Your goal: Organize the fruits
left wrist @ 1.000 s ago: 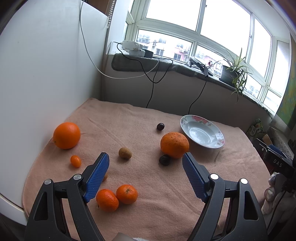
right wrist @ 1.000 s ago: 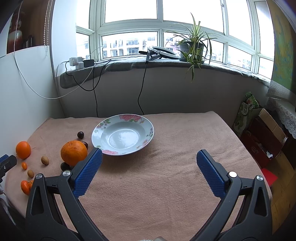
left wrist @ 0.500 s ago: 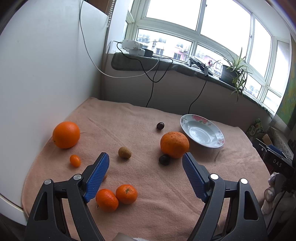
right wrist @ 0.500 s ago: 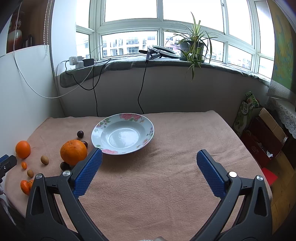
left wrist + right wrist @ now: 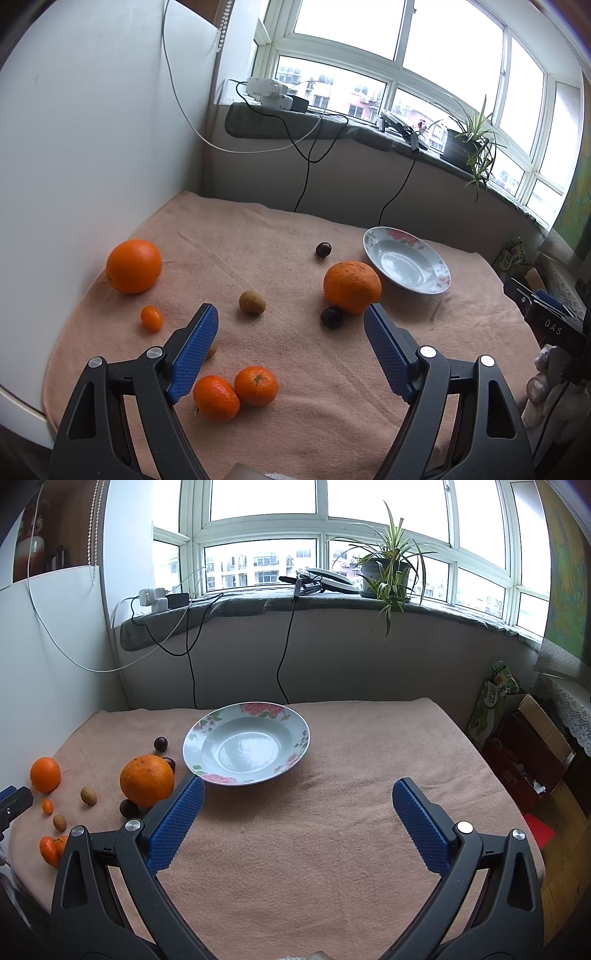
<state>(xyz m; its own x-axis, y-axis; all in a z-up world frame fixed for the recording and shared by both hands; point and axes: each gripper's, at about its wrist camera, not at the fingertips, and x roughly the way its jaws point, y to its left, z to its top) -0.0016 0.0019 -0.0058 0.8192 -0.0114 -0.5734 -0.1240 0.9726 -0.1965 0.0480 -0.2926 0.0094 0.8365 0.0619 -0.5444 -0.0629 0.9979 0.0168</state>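
Both sets of tongs hung wide apart with nothing between the blue pads. The left tongs (image 5: 290, 341) hovered over the fruit side of the pink-covered tabletop (image 5: 295, 424), and the right tongs (image 5: 297, 818) over bare cloth in front of the plate (image 5: 246, 743).

One flowered plate, and it sat empty toward the window end. Two big oranges: a smooth one (image 5: 134, 265) near the white wall, and a rougher one (image 5: 352, 286) just beside the plate's rim. Two mandarins (image 5: 236, 392) lay touching each other at the near edge, right by the left tongs' left pad. One tiny kumquat (image 5: 151, 318) sat near the smooth orange. Three dark plums: one (image 5: 323, 249) apart behind the rough orange, one (image 5: 331, 317) tucked against its front, and a third (image 5: 170, 763) seen only from the right wrist, wedged between that orange and the plate. Two small brown fruits: one (image 5: 252, 302) mid-cloth, the other (image 5: 59, 822) nearer the mandarins.
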